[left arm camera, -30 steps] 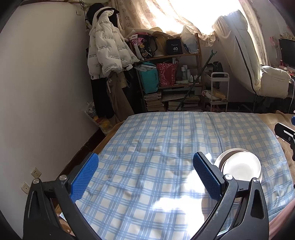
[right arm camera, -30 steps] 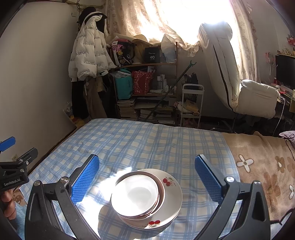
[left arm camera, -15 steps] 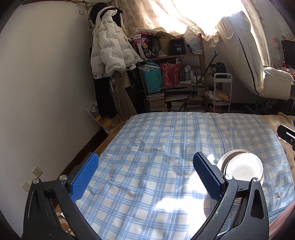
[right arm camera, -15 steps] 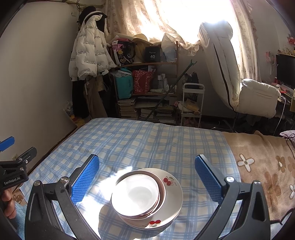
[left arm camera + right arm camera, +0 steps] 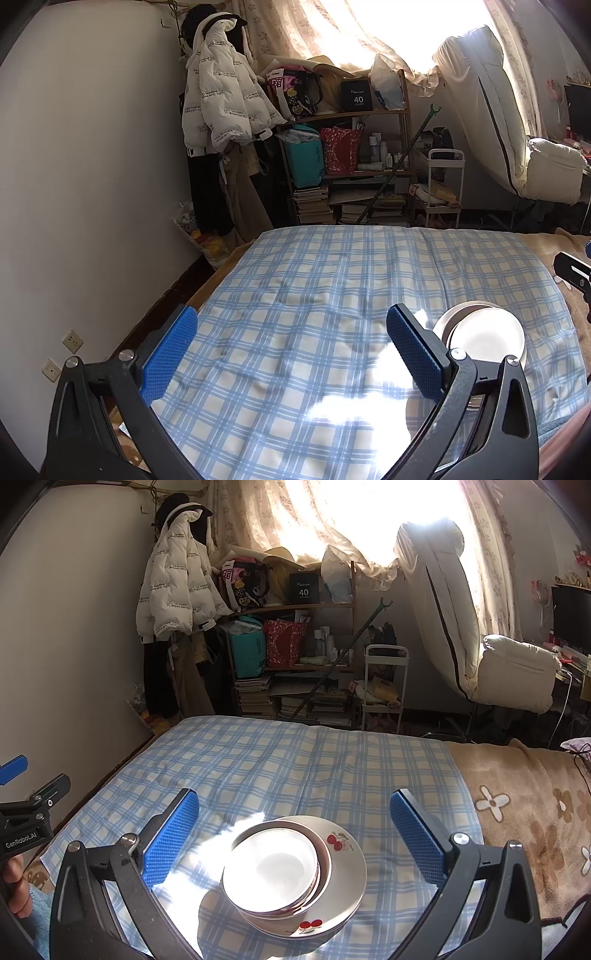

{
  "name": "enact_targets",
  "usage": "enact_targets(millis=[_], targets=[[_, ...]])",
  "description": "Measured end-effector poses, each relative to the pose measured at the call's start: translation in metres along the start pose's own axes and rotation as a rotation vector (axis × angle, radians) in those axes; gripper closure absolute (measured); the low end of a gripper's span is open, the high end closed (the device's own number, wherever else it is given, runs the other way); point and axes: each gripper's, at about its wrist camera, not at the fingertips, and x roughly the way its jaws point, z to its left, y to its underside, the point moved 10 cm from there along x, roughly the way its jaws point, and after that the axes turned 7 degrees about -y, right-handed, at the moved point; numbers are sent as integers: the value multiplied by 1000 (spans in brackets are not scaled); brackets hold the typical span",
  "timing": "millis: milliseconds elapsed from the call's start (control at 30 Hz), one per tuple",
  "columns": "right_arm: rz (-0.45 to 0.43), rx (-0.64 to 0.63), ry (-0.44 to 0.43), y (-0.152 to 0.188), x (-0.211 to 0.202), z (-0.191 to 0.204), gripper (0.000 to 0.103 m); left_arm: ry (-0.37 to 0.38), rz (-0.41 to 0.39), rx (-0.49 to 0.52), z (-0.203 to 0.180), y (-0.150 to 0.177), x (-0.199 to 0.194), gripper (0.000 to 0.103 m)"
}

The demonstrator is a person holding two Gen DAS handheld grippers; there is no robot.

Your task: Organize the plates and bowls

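Observation:
A stack of white bowls [image 5: 271, 875] sits on a white plate with cherry prints [image 5: 343, 864] on the blue plaid cloth [image 5: 295, 764]. My right gripper [image 5: 295, 834] is open and empty, its blue pads wide on either side of the stack and above it. In the left wrist view the same stack [image 5: 484, 334] lies at the right, behind the right finger. My left gripper [image 5: 291, 347] is open and empty over bare cloth, left of the stack.
A brown flowered blanket [image 5: 524, 805] covers the bed to the right of the cloth. Beyond the bed stand a cluttered shelf [image 5: 295, 657], a hanging white jacket [image 5: 173, 587], a small white cart [image 5: 384, 686] and a cream recliner [image 5: 509, 672]. A wall [image 5: 92, 184] runs on the left.
The left wrist view has shifted slightly, so the shelf and the stack sit a little further right in it. The right gripper and the stack have stayed put.

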Motion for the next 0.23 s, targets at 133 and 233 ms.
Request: enact_targets(millis=[133,233], targets=[[0,-1,0,0,0,-1,0,3,1,-1,0,0,0,2],[0,0,0,0,0,-1,0,2,1,-2,0,0,0,2]])
